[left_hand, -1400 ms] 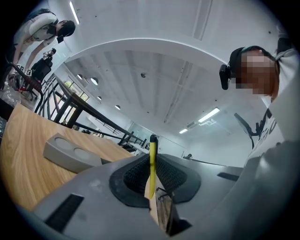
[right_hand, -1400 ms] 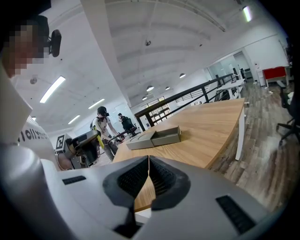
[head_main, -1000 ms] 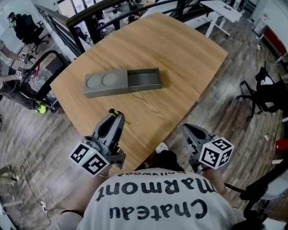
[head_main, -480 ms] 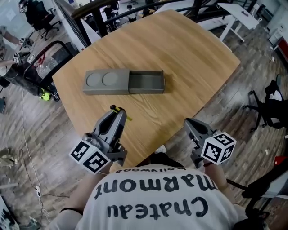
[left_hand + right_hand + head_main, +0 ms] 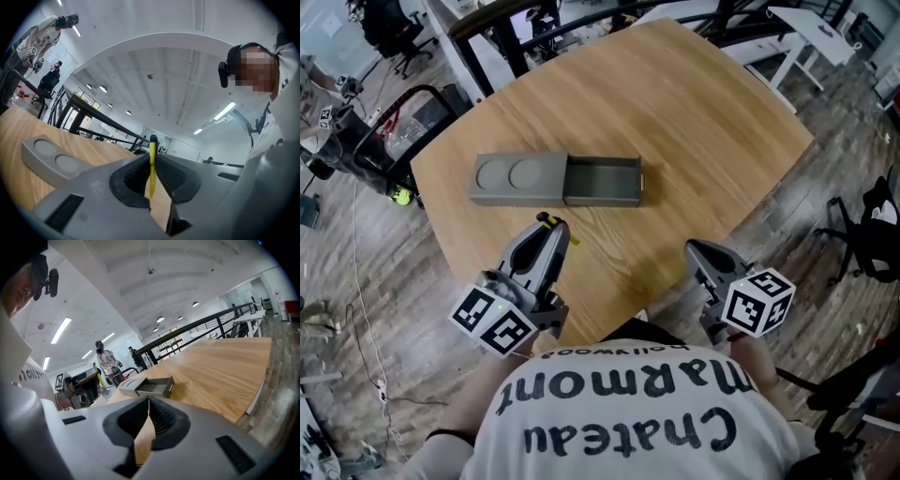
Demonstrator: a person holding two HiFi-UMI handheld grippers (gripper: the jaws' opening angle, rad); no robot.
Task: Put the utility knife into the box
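A grey box point(image 5: 517, 177) lies on the wooden table point(image 5: 675, 122), its drawer point(image 5: 602, 180) slid out to the right and empty. My left gripper point(image 5: 551, 228) hovers just in front of the box, shut on a yellow utility knife point(image 5: 547, 221) whose end pokes out past the fingertips. In the left gripper view the knife point(image 5: 152, 164) stands edge-on between the closed jaws, with the box point(image 5: 51, 159) ahead to the left. My right gripper point(image 5: 694, 248) hangs off the table's near right edge, shut and empty. From the right gripper view the open drawer point(image 5: 152, 386) faces my right gripper point(image 5: 148, 401).
The table's front edge point(image 5: 609, 309) runs just beyond both grippers. A black cart point(image 5: 389, 141) stands at the table's left, a black railing point(image 5: 534, 19) behind it, and an office chair point(image 5: 872, 225) on the floor at the right. A person point(image 5: 107, 363) stands far off.
My left gripper has carried the knife a little forward, closer to the box. The right gripper has stayed where it was.
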